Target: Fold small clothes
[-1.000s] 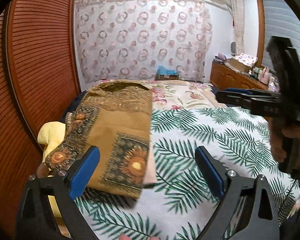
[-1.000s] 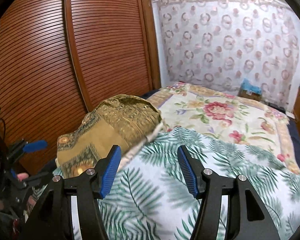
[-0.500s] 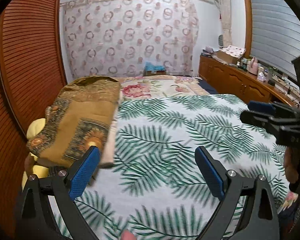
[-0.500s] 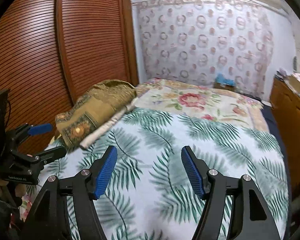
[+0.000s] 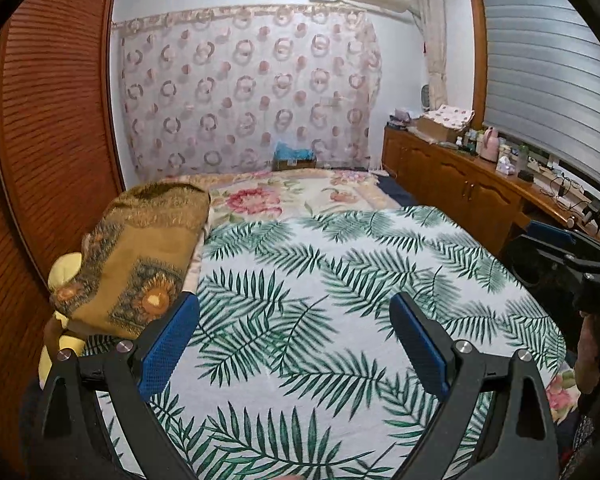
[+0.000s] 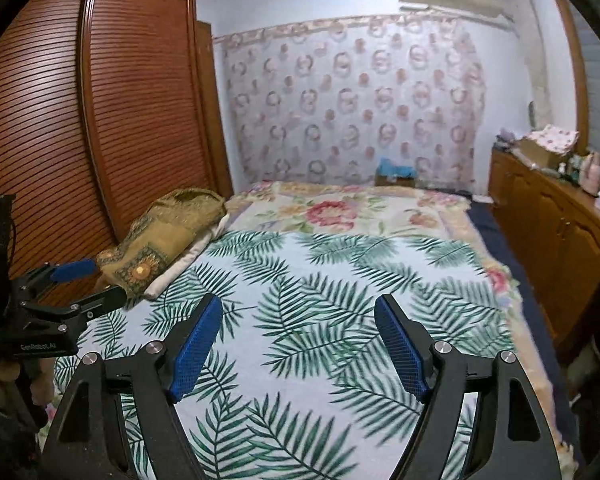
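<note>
Both grippers now farther from folded garment (image 5: 140, 256), lengthwise toward curtain; left fingers (image 5: 168, 344) released, right fingers (image 6: 196, 344) opening, empty.

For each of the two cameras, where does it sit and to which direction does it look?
Left wrist: sits on the left tool, faces along the palm-leaf sheet; right tool at its right edge.
Right wrist: sits on the right tool, jaws opening, empty; left tool at its left edge.
Shared: folded brown cloth, ring-patterned curtain.
</note>
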Demonstrator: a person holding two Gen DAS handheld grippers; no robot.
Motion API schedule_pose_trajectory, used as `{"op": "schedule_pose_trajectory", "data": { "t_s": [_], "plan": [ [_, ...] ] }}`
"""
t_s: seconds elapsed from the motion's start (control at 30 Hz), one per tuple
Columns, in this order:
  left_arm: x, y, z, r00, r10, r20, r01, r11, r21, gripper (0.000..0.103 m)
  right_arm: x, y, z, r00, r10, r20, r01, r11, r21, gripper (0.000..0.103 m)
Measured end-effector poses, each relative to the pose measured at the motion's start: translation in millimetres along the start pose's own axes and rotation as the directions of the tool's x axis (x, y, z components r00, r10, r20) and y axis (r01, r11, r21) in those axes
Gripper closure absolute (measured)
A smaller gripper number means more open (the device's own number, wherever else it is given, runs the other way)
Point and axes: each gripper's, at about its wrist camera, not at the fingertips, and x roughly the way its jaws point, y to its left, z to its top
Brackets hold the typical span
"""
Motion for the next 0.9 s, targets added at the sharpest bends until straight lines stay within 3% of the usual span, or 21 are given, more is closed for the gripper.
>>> {"op": "schedule_pose_trajectory", "data": {
  "t_s": [0.37, 0.9],
  "plan": [
    [-30.1, -1.3, 17.9, 0.996, 0.039, 0.084, -0.038, 0.999, -0.013, 0.007, -59.8, -3.8, -6.1, 0.994, -0.074, 0.082, 0.071, 0.997, 0.035, 0.023],
    [-38.3, 4.0, 18.4, 0.993, 0.051, 0.110, -0.048, 0.998, -0.030, 0.007, -42.1, 2.0, -4.0, 0.994, -0.072, 0.079, 0.069, 0.997, 0.032, 0.023]
  ]
}}
